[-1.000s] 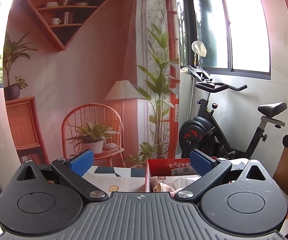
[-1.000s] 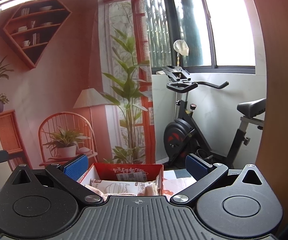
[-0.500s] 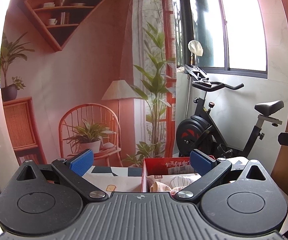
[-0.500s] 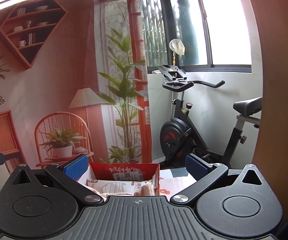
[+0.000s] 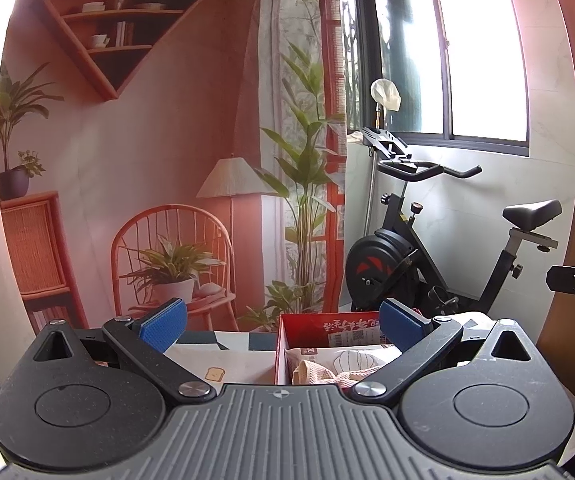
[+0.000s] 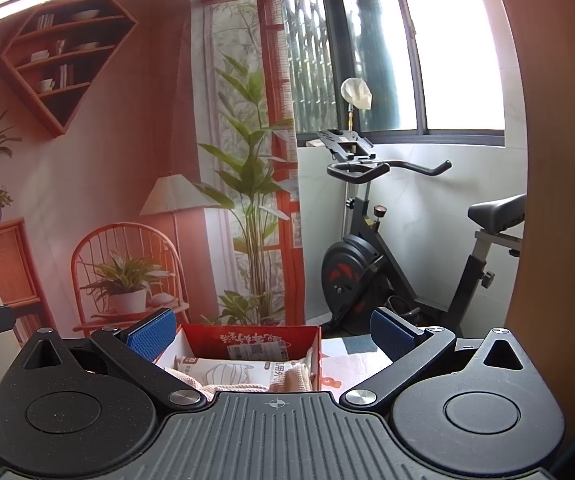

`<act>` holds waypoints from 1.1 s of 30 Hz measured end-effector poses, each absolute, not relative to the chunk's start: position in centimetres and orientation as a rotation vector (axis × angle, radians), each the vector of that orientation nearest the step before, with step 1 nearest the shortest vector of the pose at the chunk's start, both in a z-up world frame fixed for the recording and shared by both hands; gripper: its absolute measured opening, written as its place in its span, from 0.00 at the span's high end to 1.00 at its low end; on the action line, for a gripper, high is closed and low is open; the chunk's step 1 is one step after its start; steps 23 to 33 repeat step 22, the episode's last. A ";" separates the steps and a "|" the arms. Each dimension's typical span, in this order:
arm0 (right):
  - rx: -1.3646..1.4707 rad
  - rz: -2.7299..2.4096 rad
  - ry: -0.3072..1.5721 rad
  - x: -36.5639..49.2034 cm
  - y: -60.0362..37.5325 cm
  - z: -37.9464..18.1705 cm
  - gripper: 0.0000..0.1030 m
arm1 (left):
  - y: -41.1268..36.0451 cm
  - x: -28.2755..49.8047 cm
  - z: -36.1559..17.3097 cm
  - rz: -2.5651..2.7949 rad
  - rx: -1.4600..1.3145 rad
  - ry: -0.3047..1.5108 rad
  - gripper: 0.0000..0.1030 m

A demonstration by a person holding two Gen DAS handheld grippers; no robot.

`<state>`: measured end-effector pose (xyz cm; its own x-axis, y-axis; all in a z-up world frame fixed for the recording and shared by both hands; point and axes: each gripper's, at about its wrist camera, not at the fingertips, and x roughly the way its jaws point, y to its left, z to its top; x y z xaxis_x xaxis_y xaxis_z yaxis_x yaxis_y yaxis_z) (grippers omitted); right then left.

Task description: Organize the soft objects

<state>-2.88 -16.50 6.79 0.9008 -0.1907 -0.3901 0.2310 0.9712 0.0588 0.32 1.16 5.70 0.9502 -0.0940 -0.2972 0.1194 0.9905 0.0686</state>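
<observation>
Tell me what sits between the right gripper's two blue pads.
In the right wrist view, the open right gripper frames the red box, farther off. Inside it lie a white printed packet and pinkish cloth. Neither pad touches anything.

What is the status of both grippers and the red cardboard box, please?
Left gripper open, empty. Right gripper open, empty. Red cardboard box ahead on patterned tablecloth, holding white printed packet and pinkish cloths. Nothing between.
</observation>
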 end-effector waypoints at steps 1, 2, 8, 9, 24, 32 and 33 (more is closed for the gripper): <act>0.105 -0.220 0.392 -2.9 -16.5 6.8 0.00 | 1.2 0.4 5.7 -0.110 0.086 0.299 0.00; 0.106 -0.219 0.392 -2.9 -16.4 6.8 0.00 | 1.2 0.4 5.7 -0.112 0.087 0.299 0.00; 0.105 -0.218 0.392 -3.0 -16.4 6.8 0.00 | 1.5 0.5 5.7 -0.115 0.080 0.299 0.00; 0.105 -0.216 0.392 -3.0 -16.4 6.7 0.00 | 1.5 0.6 5.7 -0.114 0.080 0.301 0.00; 0.106 -0.216 0.393 -3.0 -16.3 6.7 0.00 | 1.4 0.6 5.7 -0.114 0.081 0.303 0.00; 0.106 -0.216 0.393 -3.0 -16.3 6.7 0.00 | 1.4 0.6 5.7 -0.114 0.081 0.303 0.00; 0.106 -0.216 0.393 -3.0 -16.3 6.7 0.00 | 1.4 0.6 5.7 -0.114 0.081 0.303 0.00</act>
